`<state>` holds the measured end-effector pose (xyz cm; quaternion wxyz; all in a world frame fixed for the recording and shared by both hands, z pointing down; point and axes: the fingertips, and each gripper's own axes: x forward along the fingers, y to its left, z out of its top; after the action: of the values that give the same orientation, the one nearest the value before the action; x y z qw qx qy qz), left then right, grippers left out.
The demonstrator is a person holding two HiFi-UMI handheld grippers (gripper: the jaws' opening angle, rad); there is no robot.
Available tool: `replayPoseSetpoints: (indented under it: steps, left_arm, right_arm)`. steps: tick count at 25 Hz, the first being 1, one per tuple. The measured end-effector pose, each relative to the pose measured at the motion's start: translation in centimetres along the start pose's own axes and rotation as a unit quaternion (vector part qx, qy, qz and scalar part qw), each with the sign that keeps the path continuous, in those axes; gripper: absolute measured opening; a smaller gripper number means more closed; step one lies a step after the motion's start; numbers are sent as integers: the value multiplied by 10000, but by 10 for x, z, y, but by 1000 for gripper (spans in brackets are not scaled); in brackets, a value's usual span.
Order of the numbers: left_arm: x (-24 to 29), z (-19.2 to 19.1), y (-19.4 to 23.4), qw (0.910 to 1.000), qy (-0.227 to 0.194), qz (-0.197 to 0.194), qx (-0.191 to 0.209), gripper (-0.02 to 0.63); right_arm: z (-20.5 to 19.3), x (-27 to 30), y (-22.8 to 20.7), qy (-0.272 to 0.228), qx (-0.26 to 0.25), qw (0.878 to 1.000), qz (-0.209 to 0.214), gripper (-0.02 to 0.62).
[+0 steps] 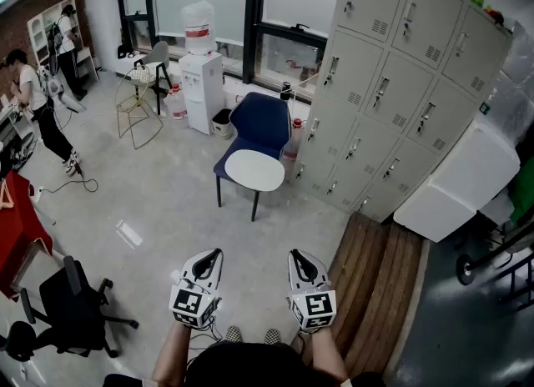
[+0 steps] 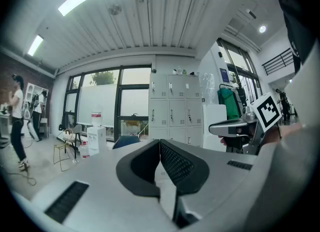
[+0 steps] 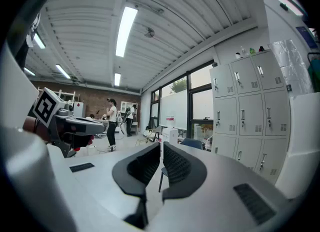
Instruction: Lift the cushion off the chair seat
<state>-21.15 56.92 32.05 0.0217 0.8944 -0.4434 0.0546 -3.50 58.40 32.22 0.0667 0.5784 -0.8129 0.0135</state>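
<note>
Our left gripper (image 1: 209,262) and right gripper (image 1: 300,264) are both closed tight, holding nothing, well short of the chair (image 1: 260,118). On its seat lies the white cushion (image 1: 254,170); we judge it light and soft, best pinched at its front rim.

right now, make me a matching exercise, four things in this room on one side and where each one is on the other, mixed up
Things:
1. white cushion
2. water dispenser
3. black office chair
4. grey lockers

Places:
A. on the floor at the lower left of the head view
B. on the seat of the blue chair
C. along the wall to the right of the blue chair
D. just left of the blue chair, with a bottle on top

Pairs: 1-B, 2-D, 3-A, 4-C
</note>
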Motion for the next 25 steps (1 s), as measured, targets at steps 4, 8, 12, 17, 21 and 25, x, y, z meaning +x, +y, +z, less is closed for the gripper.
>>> replayPoseSetpoints:
  steps: [4, 8, 12, 17, 21, 25]
  left_arm:
    - [-5, -6, 13, 10000, 20, 7, -89, 17]
    - [-9, -9, 21, 10000, 38, -11, -84, 17]
    - [-14, -9, 30, 10000, 16, -31, -32, 17]
    - [-22, -11, 46, 10000, -5, -52, -3, 17]
    - [-30, -16, 63, 10000, 5, -58, 9, 17]
    - [-33, -24, 80, 9999, 42, -73, -59, 17]
  right_arm:
    - [0, 4, 12, 0, 29, 10000, 14, 38]
    - [3, 7, 20, 2, 10, 10000, -19, 38]
    - [6, 10, 28, -91, 115, 9999, -68, 38]
    - [9, 17, 43, -129, 169, 9997, -101, 39]
    - [8, 26, 59, -106, 169, 9997, -120, 38]
    - [3, 36, 75, -26, 228, 9997, -116, 38]
